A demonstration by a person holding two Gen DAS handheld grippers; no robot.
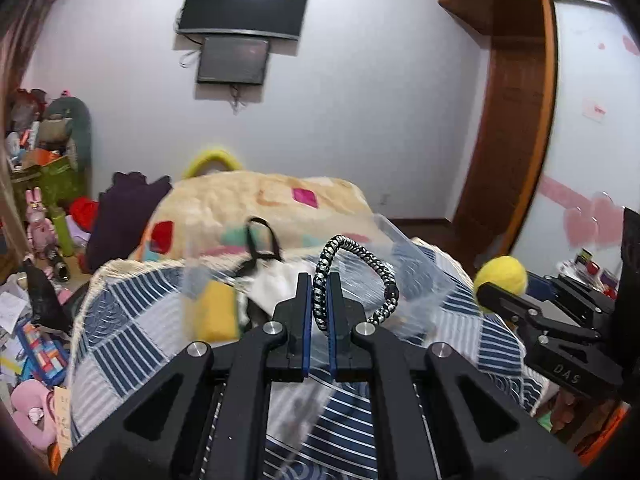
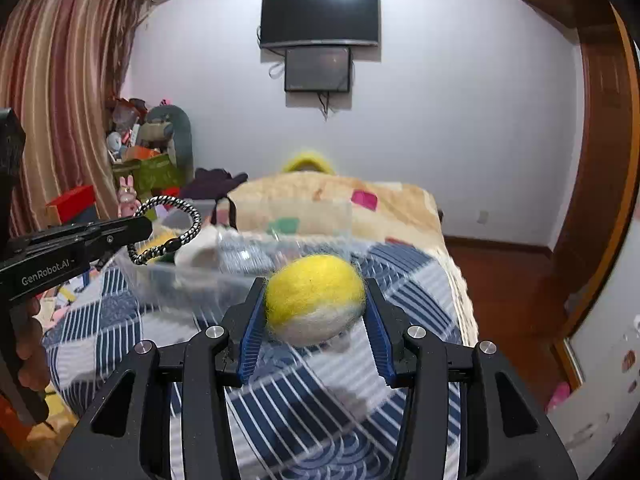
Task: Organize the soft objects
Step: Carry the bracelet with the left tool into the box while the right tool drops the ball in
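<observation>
Fingers (image 1: 305,312) of the left gripper (image 1: 319,316) pinching a black-and-white braided cord loop (image 1: 360,276), held up over the clear plastic bin (image 1: 420,264). Fingers (image 2: 252,332) of the right gripper (image 2: 315,320) clamped on a yellow-and-white felt ball (image 2: 315,296), just short of the bin's near wall. Inside the bin, a white pouch (image 1: 276,284) with a black strap and something yellow (image 1: 218,308). Underneath, a blue-and-white patchwork quilt (image 2: 300,412) on the bed. Further back, a beige blanket (image 1: 248,200), two dark screens (image 2: 319,16) on the wall.
</observation>
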